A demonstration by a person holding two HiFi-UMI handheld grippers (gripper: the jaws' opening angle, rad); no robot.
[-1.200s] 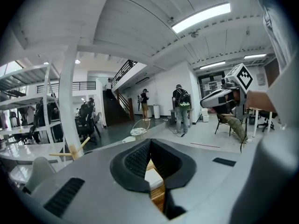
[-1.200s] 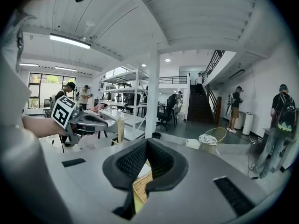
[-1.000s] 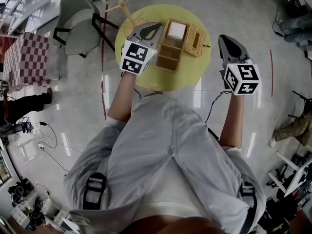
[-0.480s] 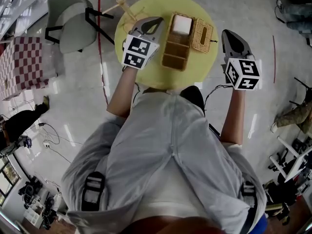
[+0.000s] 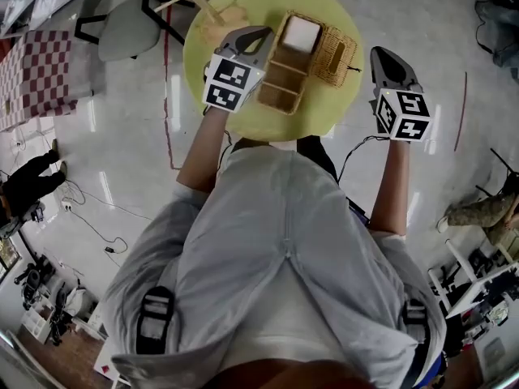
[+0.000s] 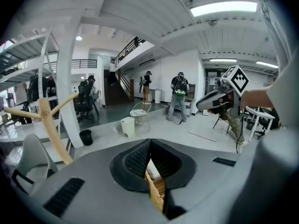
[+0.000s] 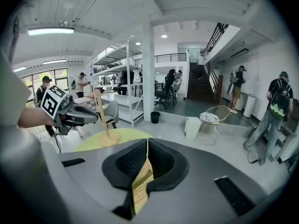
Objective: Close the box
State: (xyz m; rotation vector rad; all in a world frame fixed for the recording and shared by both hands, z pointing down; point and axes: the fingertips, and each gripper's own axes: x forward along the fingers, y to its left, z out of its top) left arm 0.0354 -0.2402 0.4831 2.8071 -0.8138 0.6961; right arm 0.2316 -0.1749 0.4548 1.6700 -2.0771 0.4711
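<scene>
A wicker box [image 5: 284, 73] with several compartments lies open on the round yellow table [image 5: 324, 105]; a white block [image 5: 301, 32] fills its far compartment. Its woven lid [image 5: 334, 55] hangs open to the right. My left gripper [image 5: 258, 32] hovers just left of the box, jaws shut on nothing. My right gripper [image 5: 383, 53] hangs off the table's right edge, apart from the lid, also shut and empty. Below the shut jaws of the left gripper [image 6: 149, 143] I glimpse the box [image 6: 156, 190]; below the right gripper [image 7: 147, 143], the lid [image 7: 142, 181].
A wooden stand [image 5: 203, 2] rises at the table's far left. A grey chair [image 5: 130, 19] and a checkered cloth [image 5: 32, 79] are on the floor to the left. Cables trail on the floor. People stand in the hall beyond.
Both grippers have shifted a little towards the table and stayed shut. The wooden stand has come into both gripper views. The box and lid lie as before.
</scene>
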